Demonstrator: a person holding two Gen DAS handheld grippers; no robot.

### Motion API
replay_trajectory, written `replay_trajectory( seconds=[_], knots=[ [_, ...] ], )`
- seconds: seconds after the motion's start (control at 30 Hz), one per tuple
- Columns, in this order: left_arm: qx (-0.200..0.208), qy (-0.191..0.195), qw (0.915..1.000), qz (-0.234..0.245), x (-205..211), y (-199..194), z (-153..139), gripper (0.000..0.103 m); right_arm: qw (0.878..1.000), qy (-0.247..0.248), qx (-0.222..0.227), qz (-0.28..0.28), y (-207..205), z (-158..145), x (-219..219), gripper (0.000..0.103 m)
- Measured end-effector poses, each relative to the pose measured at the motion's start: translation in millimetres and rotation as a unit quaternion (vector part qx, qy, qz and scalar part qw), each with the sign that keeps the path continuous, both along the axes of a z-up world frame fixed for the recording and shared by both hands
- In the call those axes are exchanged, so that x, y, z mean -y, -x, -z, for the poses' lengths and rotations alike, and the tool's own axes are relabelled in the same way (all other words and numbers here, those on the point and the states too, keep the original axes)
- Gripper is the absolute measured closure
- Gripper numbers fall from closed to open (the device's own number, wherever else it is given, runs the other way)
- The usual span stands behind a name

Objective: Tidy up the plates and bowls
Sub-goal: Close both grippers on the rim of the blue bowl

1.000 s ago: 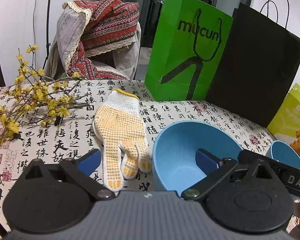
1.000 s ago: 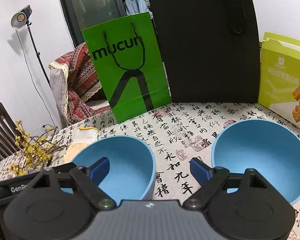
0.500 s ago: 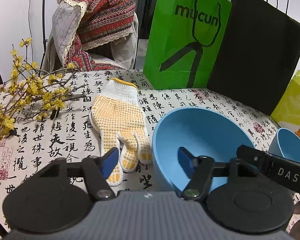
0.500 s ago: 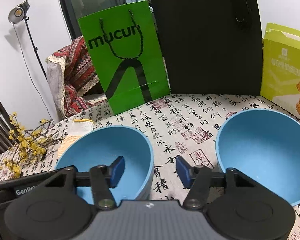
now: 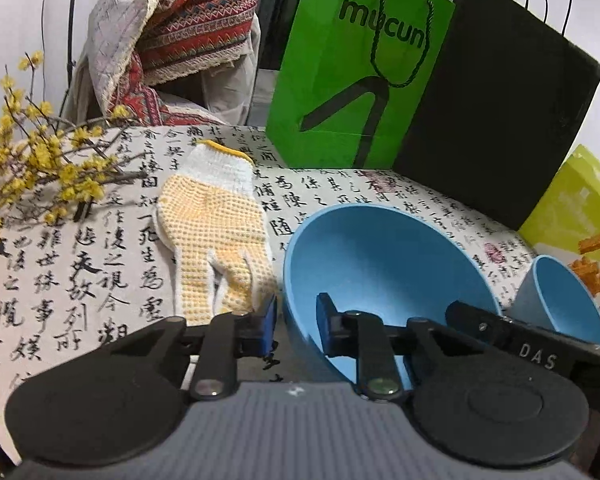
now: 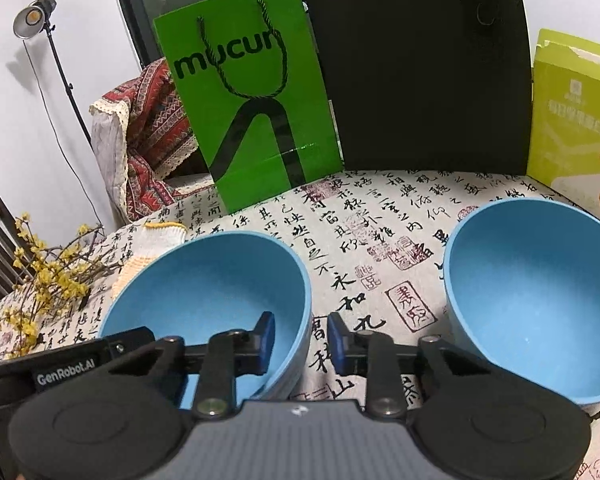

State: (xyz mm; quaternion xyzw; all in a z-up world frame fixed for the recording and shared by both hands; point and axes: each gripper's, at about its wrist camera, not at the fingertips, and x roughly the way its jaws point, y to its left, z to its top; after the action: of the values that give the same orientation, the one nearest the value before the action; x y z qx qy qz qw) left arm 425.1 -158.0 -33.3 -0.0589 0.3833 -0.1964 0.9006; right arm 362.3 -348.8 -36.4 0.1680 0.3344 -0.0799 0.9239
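Behind, a green bag (image 5: 360, 80) reads "mucun", while left claw (image 5: 296, 326) and right claw (image 6: 300, 340), just narrowed from wide, each pinch the near blue bowl's (image 6: 208, 292) rim.

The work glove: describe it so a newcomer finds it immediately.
On the calligraphy tablecloth, look in front of the green bag. The work glove lies flat between the yellow blossom branches and the nearer blue bowl. It alone is soft, white knit with yellow dots.
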Motion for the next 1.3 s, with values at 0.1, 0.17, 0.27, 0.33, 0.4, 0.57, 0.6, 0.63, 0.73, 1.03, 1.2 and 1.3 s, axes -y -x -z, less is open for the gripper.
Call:
replay_trajectory(
  seconds=[0.1, 0.17, 0.27, 0.33, 0.4, 0.57, 0.6, 0.63, 0.73, 1.03, 1.2, 1.3],
  knots=[
    [-0.003, 0.01, 0.9999, 0.002, -2.1, 0.1, 0.6, 0.083, 1.0, -0.006, 0.004, -0.003, 1.3, 0.1, 0.1, 0.085],
    [-0.003, 0.011, 0.9999, 0.002, -2.9, 0.7, 0.4, 0.083, 1.0, -0.006, 0.004, -0.004, 1.3, 0.3, -0.7, 0.086],
    [0.0, 0.01, 1.0, 0.002, -3.8, 1.4, -0.8, 0.083, 1.0, -0.005, 0.005, -0.004, 1.2, 0.1, -1.2, 0.086],
    [0.001, 0.009, 1.0, 0.003, -4.2, 1.0, -1.3, 0.083, 1.0, -0.007, 0.005, -0.004, 1.1, 0.3, -1.4, 0.086],
    [-0.001, 0.012, 0.9999, 0.004, -4.8, 0.4, -0.6, 0.083, 1.0, -0.007, 0.005, -0.004, 1.3, 0.4, -1.0, 0.086],
    [0.002, 0.008, 1.0, 0.003, -3.7, 0.7, 1.4, 0.082, 1.0, -0.007, 0.005, -0.004, 1.4, 0.5, -0.9, 0.086],
    [0.003, 0.007, 1.0, 0.002, -3.2, -0.1, 1.5, 0.082, 1.0, -0.007, 0.005, -0.003, 1.4, 0.5, -1.0, 0.086],
    [0.003, 0.008, 1.0, 0.002, -2.9, -1.2, 2.0, 0.082, 1.0, -0.007, 0.005, -0.003, 1.4, 0.5, -1.1, 0.086],
    [0.001, 0.013, 0.9999, 0.005, -4.2, -1.7, 1.9, 0.082, 1.0, -0.006, 0.005, -0.003, 1.4, 0.6, -1.0, 0.086],
    [0.007, 0.008, 0.9999, -0.006, -5.9, -0.1, -1.7, 0.063, 1.0, -0.006, 0.006, -0.003, 1.4, 0.9, -1.0, 0.086],
    [0.012, 0.006, 0.9999, -0.004, -4.3, 0.7, -1.7, 0.063, 1.0, -0.006, 0.005, -0.003, 1.2, 0.9, -1.1, 0.086],
    [0.016, 0.008, 0.9998, -0.003, -3.4, 1.6, -2.4, 0.063, 1.0, -0.006, 0.005, -0.003, 1.2, 0.9, -1.4, 0.086]
  ],
)
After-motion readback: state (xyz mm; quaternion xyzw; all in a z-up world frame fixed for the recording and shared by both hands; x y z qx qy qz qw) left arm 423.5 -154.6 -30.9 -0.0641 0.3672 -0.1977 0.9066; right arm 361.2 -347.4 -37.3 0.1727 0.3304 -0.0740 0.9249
